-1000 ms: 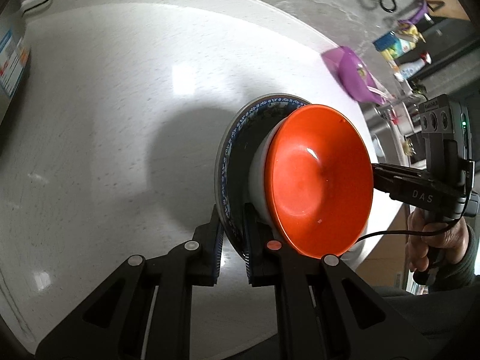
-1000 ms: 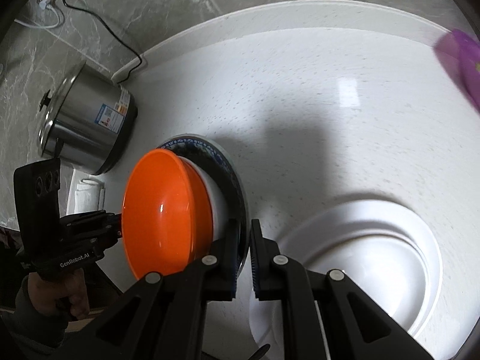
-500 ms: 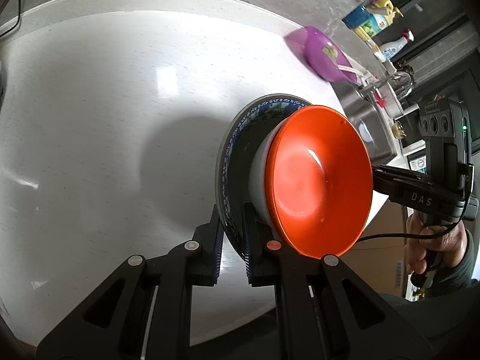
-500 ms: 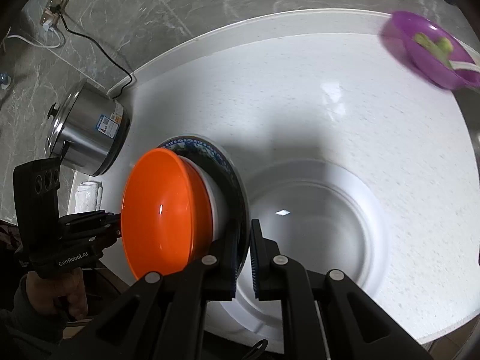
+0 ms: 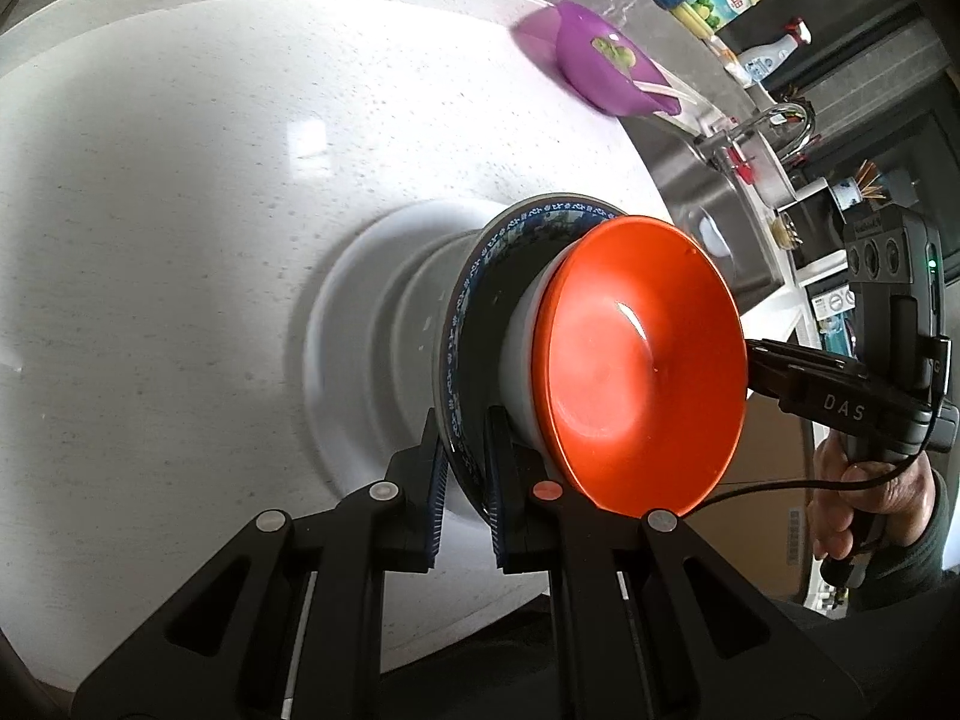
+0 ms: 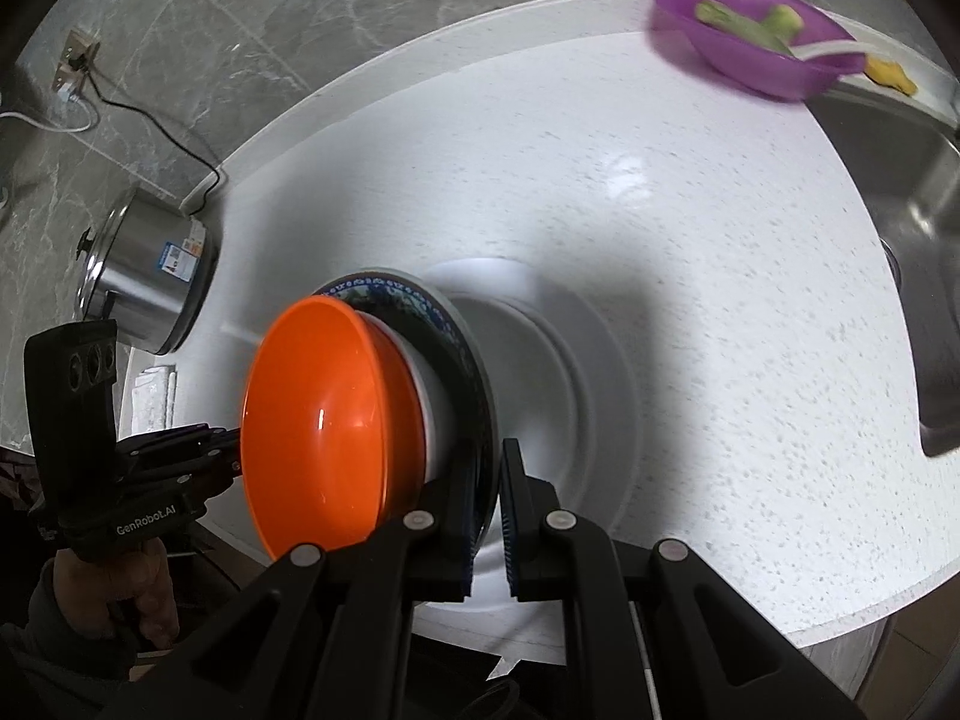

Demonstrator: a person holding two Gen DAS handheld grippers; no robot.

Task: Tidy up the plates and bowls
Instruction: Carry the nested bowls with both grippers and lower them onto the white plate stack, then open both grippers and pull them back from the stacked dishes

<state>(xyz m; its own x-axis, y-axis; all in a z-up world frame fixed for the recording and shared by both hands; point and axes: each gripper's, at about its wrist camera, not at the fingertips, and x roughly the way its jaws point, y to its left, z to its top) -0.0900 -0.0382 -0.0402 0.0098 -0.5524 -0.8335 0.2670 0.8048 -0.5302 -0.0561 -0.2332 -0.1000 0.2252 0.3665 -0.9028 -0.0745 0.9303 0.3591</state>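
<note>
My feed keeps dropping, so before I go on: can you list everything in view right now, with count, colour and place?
blue-patterned plate: 1, dark with blue rim, pinched at opposite rims by both grippers
orange bowl: 1, orange inside, white outside, on that plate
white plate: 1, white, on the counter beneath the carried stack
purple bowl: 1, purple, green pieces inside, counter's far side by the sink
steel pot: 1, silver, counter's left end
sink: 1, steel, right
counter: 1, white speckled
left hand-held gripper: black, shut on plate rim
right hand-held gripper: black, shut on plate rim
</note>
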